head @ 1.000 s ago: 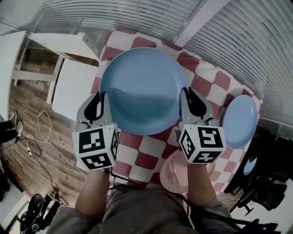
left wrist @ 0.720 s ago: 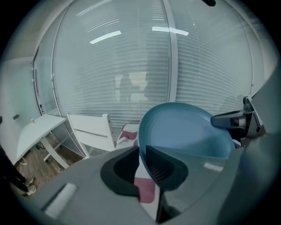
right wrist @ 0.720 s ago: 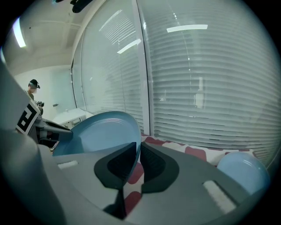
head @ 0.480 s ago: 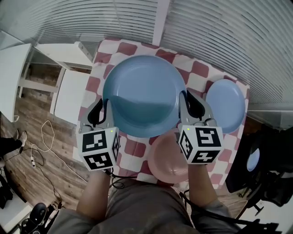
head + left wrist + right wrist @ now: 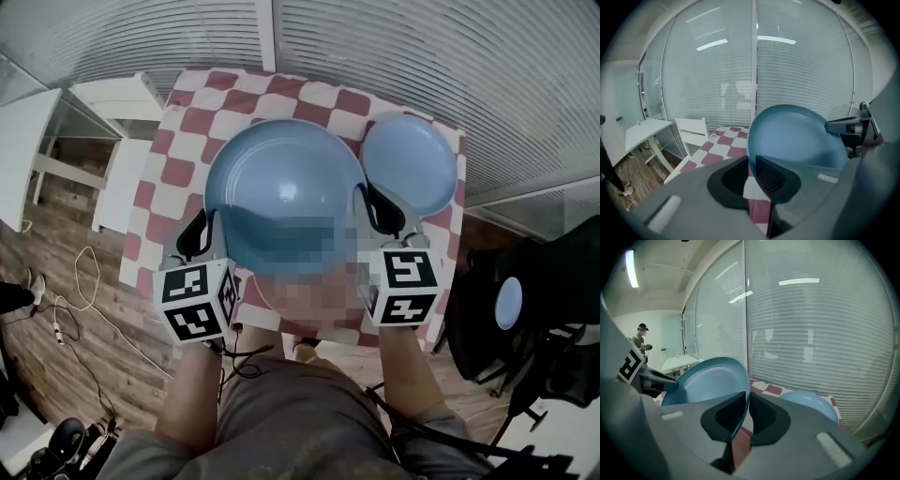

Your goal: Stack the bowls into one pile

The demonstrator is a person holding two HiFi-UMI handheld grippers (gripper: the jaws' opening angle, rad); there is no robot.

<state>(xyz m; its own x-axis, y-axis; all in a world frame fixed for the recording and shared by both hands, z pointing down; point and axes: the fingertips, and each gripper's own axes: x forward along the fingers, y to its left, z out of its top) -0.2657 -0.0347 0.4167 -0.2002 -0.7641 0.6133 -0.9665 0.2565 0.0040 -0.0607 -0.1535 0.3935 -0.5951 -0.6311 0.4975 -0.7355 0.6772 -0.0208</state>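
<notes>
1. My left tongs (image 5: 204, 232) were clenched on the near-left rim of the big blue bowl (image 5: 281, 183). Their own view showed the thin edge pinched between the pads.
2. My right tongs (image 5: 377, 211) gripped the opposite rim. Their jaws had just been closing tighter, with the bowl's edge between them.
3. The big bowl hung between the two tongs, mouth up. The line from grip to grip ran straight across in front of me, and the bowl looked to be carried clear of the checked table (image 5: 187, 122).
4. The smaller blue bowl (image 5: 411, 164) sat on that table ahead of the right tongs and to their outer side, just beyond their tips. From the left tongs it lay well apart, with the whole held bowl between.
5. I judged that the big bowl would not nest in the smaller one, so it had to be the base of the pile. Once it was set down, the right tongs were plainly the nearer pair to fetch the smaller bowl, reaching forward and outward.
</notes>
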